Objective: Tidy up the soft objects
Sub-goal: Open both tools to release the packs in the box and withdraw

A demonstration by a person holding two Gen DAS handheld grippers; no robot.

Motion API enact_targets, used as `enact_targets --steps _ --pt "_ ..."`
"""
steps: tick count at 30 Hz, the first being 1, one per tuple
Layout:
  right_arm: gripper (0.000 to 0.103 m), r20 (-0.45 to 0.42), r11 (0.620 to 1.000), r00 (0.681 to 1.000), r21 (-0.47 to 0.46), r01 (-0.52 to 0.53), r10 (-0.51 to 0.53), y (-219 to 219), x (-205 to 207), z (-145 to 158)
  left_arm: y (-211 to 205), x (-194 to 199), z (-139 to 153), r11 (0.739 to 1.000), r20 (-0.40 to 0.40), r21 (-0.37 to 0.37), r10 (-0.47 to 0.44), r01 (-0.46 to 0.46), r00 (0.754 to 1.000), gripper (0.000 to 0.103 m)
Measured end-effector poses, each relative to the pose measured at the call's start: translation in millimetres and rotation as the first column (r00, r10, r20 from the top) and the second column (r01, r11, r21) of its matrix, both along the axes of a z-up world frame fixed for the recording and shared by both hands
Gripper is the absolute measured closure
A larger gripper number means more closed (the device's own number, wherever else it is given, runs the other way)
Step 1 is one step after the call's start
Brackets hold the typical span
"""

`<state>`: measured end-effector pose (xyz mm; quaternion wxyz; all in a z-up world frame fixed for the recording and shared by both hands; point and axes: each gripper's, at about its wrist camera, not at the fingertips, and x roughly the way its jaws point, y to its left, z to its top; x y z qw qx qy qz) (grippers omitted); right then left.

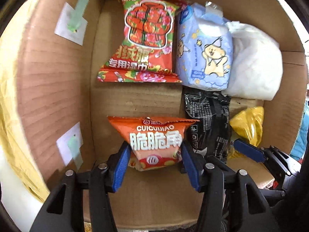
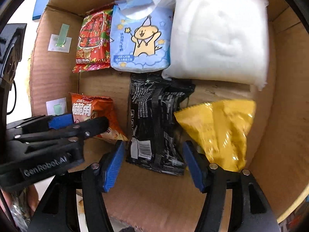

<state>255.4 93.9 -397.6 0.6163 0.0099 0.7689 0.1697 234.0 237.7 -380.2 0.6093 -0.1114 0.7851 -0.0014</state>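
With six packs already in the box [image 1: 58,89], my left claw [image 1: 156,152] pinches the orange snack bag [image 1: 154,137], right claw [image 2: 152,154] released.

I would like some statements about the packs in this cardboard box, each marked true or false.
1. The left gripper is around the orange snack bag. True.
2. The blue tissue pack lies between the red pack and the white bundle. True.
3. The black pack lies outside the box. False: it lies on the box floor.
4. The right gripper is shut on the yellow bag. False: its jaws are open, nothing gripped.
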Motion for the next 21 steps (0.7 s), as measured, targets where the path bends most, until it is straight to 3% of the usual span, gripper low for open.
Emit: enact_targets --steps 9,16,21 --pt "0.038 0.134 0.997 0.991 -0.077 0.031 -0.020 -24.1 -10.7 41.8 -2.6 -7.7 51.7 1.000 0.129 0.021 0.004 -0.007 0.992 0.047" --pt "0.032 0.221 0.992 0.973 -0.094 0.084 -0.061 -49.7 -21.5 89.6 -13.5 -22.2 97.0 0.999 0.259 0.049 0.007 -0.020 0.966 0.046" --pt "0.023 0.282 0.990 0.956 -0.095 0.108 -0.078 -57.1 -33.7 114.9 -25.3 -39.2 133.1 0.996 0.339 0.082 -0.002 -0.028 0.941 0.033"
